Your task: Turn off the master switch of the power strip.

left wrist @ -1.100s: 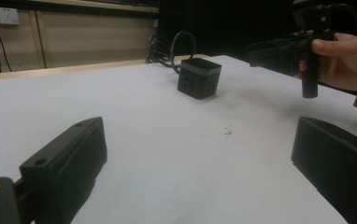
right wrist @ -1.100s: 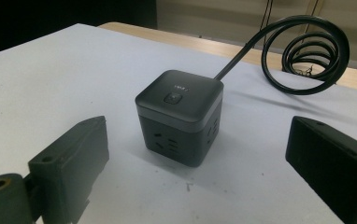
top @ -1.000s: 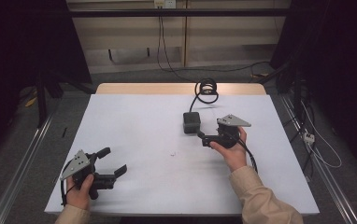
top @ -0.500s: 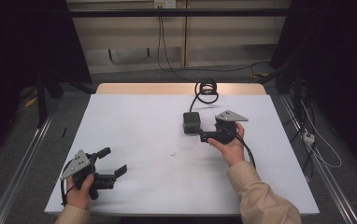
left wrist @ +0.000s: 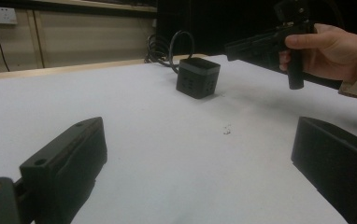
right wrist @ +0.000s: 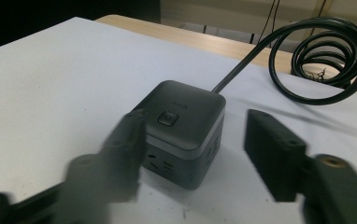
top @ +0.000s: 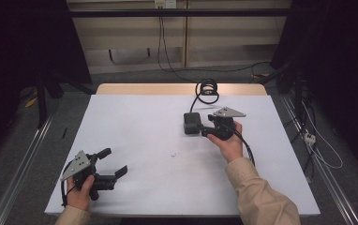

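Note:
A dark grey cube power strip (top: 191,123) stands right of the table's middle, its black cord running back to a coil (top: 207,88). My right gripper (top: 205,131) is at the cube's right side, held in a hand. In the right gripper view it (right wrist: 195,149) is open, its jaws standing either side of the cube (right wrist: 186,126); the blurred left jaw is close against the cube, the right jaw apart from it. My left gripper (top: 115,161) is open and empty near the front left corner. The left gripper view shows the cube (left wrist: 197,77) far ahead of its open jaws.
The white table top (top: 135,126) ends in a wooden strip at the back, where the coiled cord (right wrist: 326,60) lies. A small dark speck (top: 173,154) marks the sheet near the middle. Metal rails run along both sides of the table.
My right gripper has moved left and a little away from the person, up to the cube. The left gripper has stayed in place.

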Motion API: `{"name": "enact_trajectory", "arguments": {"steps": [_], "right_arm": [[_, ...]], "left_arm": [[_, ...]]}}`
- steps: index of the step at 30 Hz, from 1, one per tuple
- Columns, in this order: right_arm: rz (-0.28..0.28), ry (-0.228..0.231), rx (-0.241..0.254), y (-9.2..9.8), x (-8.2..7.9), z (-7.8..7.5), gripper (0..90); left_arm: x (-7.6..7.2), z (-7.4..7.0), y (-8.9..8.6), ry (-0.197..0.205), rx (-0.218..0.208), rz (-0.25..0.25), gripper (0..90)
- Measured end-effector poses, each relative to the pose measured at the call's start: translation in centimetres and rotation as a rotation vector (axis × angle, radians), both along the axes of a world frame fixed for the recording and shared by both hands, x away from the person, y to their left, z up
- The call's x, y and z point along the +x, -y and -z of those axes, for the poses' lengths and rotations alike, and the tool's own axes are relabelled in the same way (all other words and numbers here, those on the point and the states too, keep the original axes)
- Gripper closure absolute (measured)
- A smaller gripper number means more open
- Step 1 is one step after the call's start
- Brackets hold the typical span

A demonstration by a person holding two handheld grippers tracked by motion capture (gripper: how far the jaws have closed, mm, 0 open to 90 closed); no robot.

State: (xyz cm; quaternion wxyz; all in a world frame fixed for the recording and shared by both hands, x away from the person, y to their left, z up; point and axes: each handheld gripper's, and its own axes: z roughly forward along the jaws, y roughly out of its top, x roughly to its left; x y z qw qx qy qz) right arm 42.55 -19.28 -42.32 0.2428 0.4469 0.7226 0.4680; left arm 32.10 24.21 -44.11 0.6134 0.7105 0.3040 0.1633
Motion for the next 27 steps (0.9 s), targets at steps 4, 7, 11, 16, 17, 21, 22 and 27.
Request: {"name": "enact_trajectory", "arguments": {"steps": [4,7,11,16,17,21,22,27], "right_arm": [[-0.010,0.000,-0.005,-0.1,0.2,-0.1,52.6],[-0.020,-0.001,-0.017,-0.2,0.4,-0.2,57.2],[-0.017,-0.003,-0.015,-0.3,0.7,-0.3,64.0],[-0.052,-0.034,0.000,-0.4,0.9,-0.2,70.4],[-0.052,-0.032,-0.012,-0.4,1.0,-0.1,71.7],[-0.047,-0.037,0.003,-0.4,1.1,0.0,74.9],[-0.049,-0.041,0.006,-0.4,1.2,0.0,76.5],[-0.053,-0.055,0.011,-0.5,1.5,0.2,84.9]], "left_arm": [[0.0,0.0,0.0,0.000,0.001,0.002,3.3],[0.0,0.0,0.0,0.000,0.000,0.002,3.2],[0.0,0.0,0.0,0.001,-0.001,0.003,3.3],[0.0,0.0,0.1,0.002,-0.005,0.004,3.3],[0.0,0.0,0.1,0.001,-0.003,0.003,3.3],[0.0,0.0,0.1,0.001,-0.003,0.004,3.3],[0.0,0.0,0.1,0.001,-0.002,0.005,3.3],[0.0,0.1,0.2,0.000,-0.004,0.005,3.3]]}}
